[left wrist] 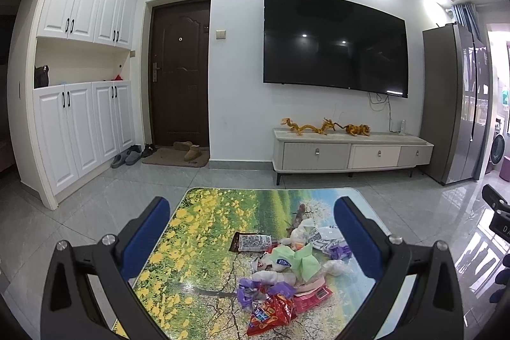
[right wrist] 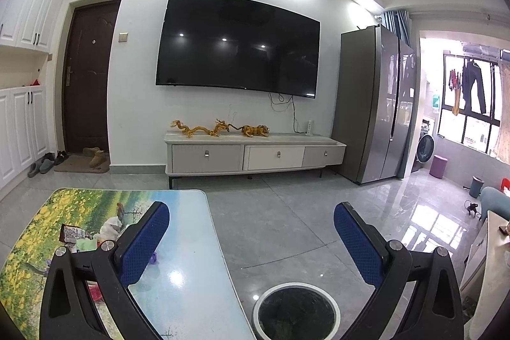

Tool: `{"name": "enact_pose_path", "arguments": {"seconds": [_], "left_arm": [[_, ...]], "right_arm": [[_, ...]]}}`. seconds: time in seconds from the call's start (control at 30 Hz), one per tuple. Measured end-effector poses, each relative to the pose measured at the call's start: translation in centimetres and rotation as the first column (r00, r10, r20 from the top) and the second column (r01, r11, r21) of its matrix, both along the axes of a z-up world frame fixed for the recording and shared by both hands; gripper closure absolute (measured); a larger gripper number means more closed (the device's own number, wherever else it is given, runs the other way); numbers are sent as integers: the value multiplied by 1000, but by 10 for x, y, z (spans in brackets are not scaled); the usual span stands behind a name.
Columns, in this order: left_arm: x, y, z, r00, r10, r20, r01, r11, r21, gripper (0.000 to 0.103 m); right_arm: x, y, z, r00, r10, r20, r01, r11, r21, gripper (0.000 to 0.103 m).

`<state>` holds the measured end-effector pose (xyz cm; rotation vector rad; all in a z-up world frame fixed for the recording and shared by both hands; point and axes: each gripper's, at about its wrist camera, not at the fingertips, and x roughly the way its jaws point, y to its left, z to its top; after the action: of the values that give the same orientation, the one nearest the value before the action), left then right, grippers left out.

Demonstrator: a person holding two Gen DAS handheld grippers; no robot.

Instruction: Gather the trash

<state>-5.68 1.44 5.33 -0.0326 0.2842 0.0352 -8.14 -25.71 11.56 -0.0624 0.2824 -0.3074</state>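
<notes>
We held the left gripper [left wrist: 251, 231] with its jaws spread wide and gripping nothing, above the table [left wrist: 197, 225] with its printed flower-meadow top. The trash pile [left wrist: 287, 270] lay between the jaws, nearer the right one. At its far edge lay a brown sachet [left wrist: 251, 242] with a white label of fine print that we could not read. In the middle sat a crumpled green paper [left wrist: 304, 260] beside a white wrapper with a blue badge [left wrist: 280, 263], its writing too small to tell. Closest to the jaws lay a red snack bag [left wrist: 271, 316] with blue lettering, blurred, next to a pink wrapper [left wrist: 314, 295] and purple scraps [left wrist: 251, 292].

We held the right gripper [right wrist: 251, 231] likewise wide open and empty. A round white-rimmed bin [right wrist: 296, 313] with a black liner stood on the floor [right wrist: 287, 231] between and below its jaws. The table edge ran under the left jaw, with the pile mostly hidden behind it.
</notes>
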Motion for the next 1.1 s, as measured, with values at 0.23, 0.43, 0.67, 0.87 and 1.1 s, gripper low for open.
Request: {"name": "enact_pose_path", "arguments": {"seconds": [0.23,0.43,0.67,0.87,1.1], "left_arm": [[23,10,-5,1000,28,-14,-28,1000,-2,0],[47,30,-18,995,85,-56,-85,996,2,0],[61,35,-58,981,-64,-181,64,998,-8,0],[57,15,-102,908,-267,-323,260,963,-66,8],[64,-8,-146,810,-369,-456,344,929,-139,31]], "right_arm": [[13,-15,-8,1000,11,17,-11,999,34,0],[32,-33,-23,999,9,-45,-6,998,68,0],[63,-35,-54,978,125,-169,-100,983,152,0],[89,-13,-84,923,269,-274,-217,954,207,0],[114,15,-115,826,428,-366,-341,897,281,8]]}}
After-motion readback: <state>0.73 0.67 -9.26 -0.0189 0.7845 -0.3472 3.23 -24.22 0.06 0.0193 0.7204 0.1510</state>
